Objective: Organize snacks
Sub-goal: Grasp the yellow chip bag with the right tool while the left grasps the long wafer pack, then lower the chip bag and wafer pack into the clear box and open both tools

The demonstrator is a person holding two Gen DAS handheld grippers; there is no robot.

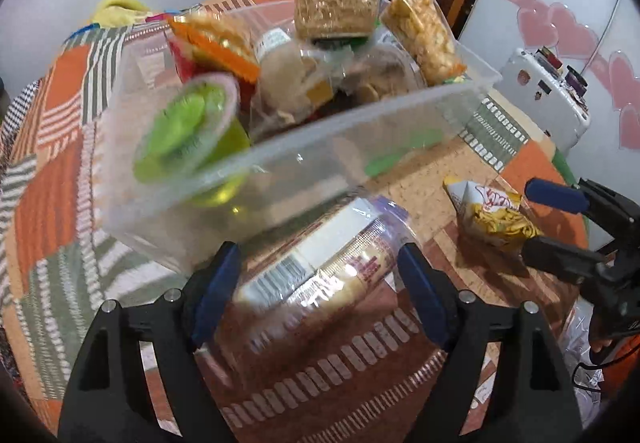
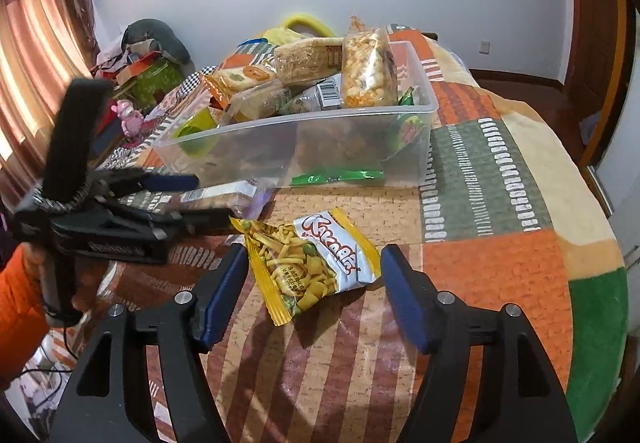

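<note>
Blur hides cracker sleeve label between parted left tongs; right tongs parted.

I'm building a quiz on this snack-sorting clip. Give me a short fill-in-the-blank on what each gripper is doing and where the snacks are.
1. The left gripper has the ____ packet between its fingers.
2. The right gripper is open around the ____ bag, which lies on the tablecloth.
3. Most snacks sit piled in a clear plastic ____.
4. The jelly cup in the bin is ____ in colour.

Missing words: cracker; chips; bin; green
</note>
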